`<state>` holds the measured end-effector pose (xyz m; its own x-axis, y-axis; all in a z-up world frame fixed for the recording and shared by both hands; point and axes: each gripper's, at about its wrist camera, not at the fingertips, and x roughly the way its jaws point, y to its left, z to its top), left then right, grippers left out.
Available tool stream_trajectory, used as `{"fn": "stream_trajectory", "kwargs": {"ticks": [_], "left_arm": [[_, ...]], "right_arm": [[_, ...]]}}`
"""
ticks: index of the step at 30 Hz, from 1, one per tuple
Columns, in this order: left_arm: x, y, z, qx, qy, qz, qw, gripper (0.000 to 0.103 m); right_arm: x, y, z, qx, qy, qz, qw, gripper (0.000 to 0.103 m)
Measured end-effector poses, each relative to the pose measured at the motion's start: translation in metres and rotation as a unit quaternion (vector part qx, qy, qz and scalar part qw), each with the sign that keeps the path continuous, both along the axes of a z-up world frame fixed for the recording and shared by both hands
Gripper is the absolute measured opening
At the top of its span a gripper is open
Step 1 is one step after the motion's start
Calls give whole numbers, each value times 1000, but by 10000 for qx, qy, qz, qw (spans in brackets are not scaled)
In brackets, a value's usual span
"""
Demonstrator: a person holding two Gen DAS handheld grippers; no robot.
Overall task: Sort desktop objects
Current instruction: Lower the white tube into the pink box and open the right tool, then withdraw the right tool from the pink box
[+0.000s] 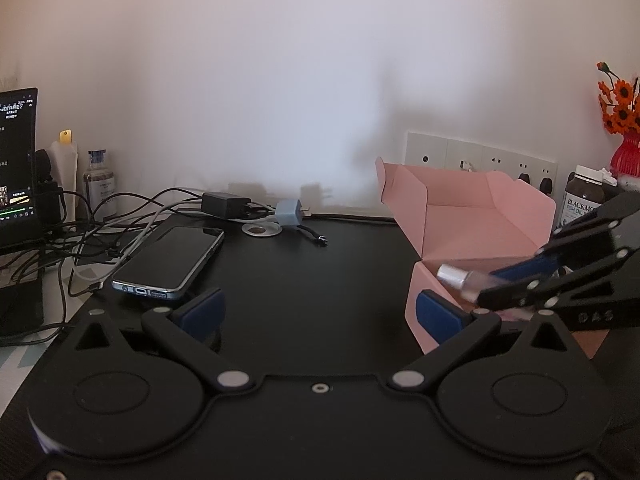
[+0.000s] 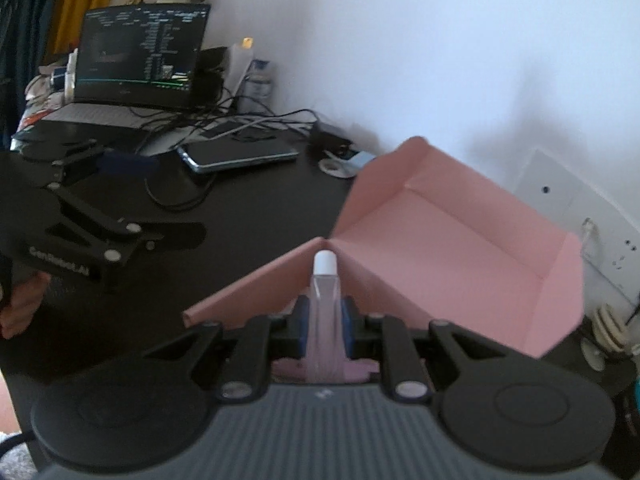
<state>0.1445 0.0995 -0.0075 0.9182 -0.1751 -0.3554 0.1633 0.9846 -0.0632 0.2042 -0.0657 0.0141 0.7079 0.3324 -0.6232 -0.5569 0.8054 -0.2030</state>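
Above pink box (image 2: 460, 240): bottle (image 2: 325, 304) between right tool (image 2: 325, 328) pads.

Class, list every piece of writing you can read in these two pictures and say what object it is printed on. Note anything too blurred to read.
"BLACKMO..." and "FISH OIL": label of the brown supplement bottle, cut off by the right tongs.
"GenRobot.AI": side of the left tongs, slightly blurred.
Laptop screen: lines of text, too small to read.
Label on the small bottle beside the laptop: too blurred to read.
Embossed letters on the right tongs' body: unclear.
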Motion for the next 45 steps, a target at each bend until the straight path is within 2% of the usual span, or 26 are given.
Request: {"fn": "stream_trajectory", "kwargs": {"ticks": [6,16,23,28,31,33,35,39,42,45], "left_arm": [[-1,1,0,-13,-19,-2,10000,103],[-2,2,0,-21,-7,16,10000,103],[-1,1,0,-17,-1,15,10000,103],[-2,1,0,-5,-16,23,10000,103],[-3,0,0,24,-24,25,10000,103],[-3,-1,0,44,-19,26,10000,103],[-3,-1,0,55,-15,35,10000,103],[-2,-3,0,85,-8,36,10000,103],[-1,-5,0,129,13,41,9999,103],[0,-7,0,183,36,32,9998,103]], "right_arm": [[9,0,-11,121,218,-60,9997,16],[21,-9,-19,394,315,-143,9986,17],[19,-12,-24,527,375,-327,9974,22],[16,-25,-16,790,363,-430,9953,46],[5,-35,-5,1068,78,-437,9933,63],[-5,-44,4,1296,-150,-495,9902,90],[-14,-56,13,1564,-385,-592,9852,102],[-36,-92,23,2090,-788,-828,9712,102],[-47,-122,16,2456,-830,-1136,9591,102],[-52,-148,1,2701,-562,-1609,9476,102]]}}
